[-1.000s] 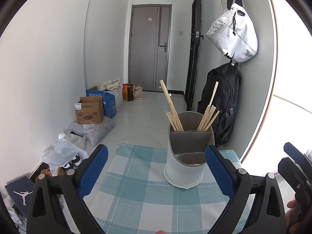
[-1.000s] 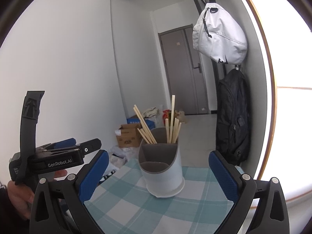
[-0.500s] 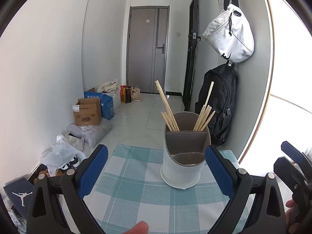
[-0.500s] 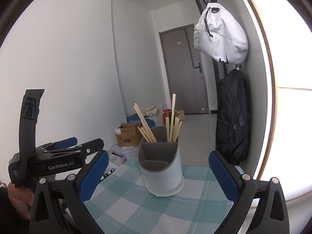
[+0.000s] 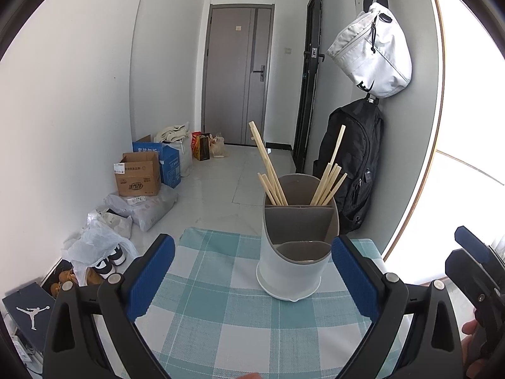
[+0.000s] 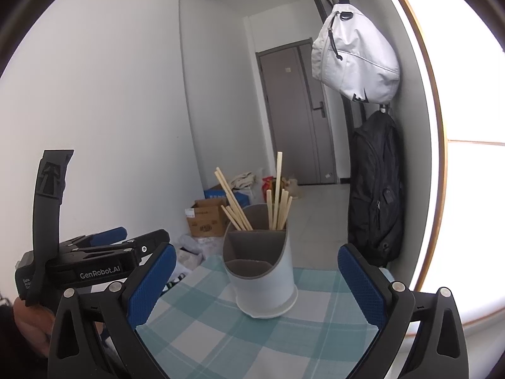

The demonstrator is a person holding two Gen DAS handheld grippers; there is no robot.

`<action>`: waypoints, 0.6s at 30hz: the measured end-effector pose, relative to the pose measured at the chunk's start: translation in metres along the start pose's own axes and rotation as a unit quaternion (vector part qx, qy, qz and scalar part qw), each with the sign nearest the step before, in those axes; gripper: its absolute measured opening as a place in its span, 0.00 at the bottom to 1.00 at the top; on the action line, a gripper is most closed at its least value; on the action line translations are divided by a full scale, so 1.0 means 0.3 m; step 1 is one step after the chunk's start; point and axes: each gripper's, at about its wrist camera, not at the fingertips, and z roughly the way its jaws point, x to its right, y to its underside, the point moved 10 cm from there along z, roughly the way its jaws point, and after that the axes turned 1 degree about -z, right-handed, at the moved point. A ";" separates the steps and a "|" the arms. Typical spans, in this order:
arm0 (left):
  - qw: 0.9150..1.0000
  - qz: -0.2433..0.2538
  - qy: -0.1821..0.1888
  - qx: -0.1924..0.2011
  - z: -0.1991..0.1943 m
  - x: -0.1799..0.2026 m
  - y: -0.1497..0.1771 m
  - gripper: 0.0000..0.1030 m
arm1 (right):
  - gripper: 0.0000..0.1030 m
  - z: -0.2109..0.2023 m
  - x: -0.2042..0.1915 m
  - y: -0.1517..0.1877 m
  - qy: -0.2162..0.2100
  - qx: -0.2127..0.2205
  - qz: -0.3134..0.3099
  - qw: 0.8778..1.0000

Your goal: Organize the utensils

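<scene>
Ahead of the left gripper (image 5: 252,276), the chopsticks' (image 5: 273,177) lower ends are hidden inside the holder (image 5: 296,246); its low front pocket's contents cannot be told. At far right the right gripper (image 5: 483,271) is cut off by the frame edge

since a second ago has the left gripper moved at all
Yes. In the left wrist view the door and utensil holder sit lower and further left, so the left gripper tilted up-right.

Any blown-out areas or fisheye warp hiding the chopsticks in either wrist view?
Left wrist view: window at right blown white, walls bowed, chopsticks sharp in the holder. Right wrist view: same window glare, dark corner vignette, chopsticks clear.
</scene>
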 end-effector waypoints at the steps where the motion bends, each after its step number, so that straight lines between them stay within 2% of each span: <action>1: 1.000 0.001 -0.001 0.000 -0.001 0.001 0.001 0.94 | 1.00 0.000 0.000 0.000 0.000 0.000 0.000 1.000; 18: 1.000 0.000 0.002 -0.004 -0.002 -0.001 0.006 0.94 | 1.00 -0.002 0.002 0.002 0.003 -0.002 0.000 1.000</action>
